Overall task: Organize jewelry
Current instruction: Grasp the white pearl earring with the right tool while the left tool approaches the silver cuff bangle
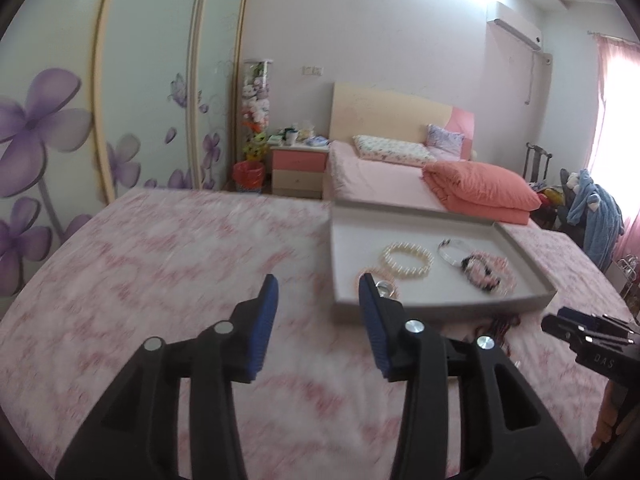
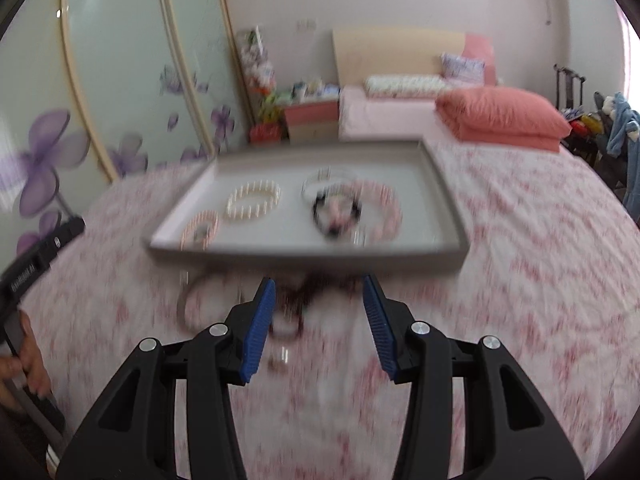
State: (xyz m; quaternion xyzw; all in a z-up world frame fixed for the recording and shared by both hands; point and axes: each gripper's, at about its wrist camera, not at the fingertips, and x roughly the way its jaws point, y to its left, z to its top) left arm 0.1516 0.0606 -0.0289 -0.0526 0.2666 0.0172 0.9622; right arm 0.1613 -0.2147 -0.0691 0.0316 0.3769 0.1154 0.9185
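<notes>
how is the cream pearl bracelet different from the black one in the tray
The cream pearl bracelet is pale, lies as an open round ring and sits apart, left of the middle of the tray. The black bracelet is dark, mixed with pink pieces, and overlaps a pink beaded strand and a silver bangle. Both rest flat on the tray floor.

Matt grey card tray (image 2: 444, 216), glossy pearl bracelet (image 2: 253, 201), soft floral cloth bedspread (image 2: 540, 280).

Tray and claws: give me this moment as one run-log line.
tray: holds several bracelets | left claw: open, empty | right claw: open, empty, over loose jewelry on bedspread
</notes>
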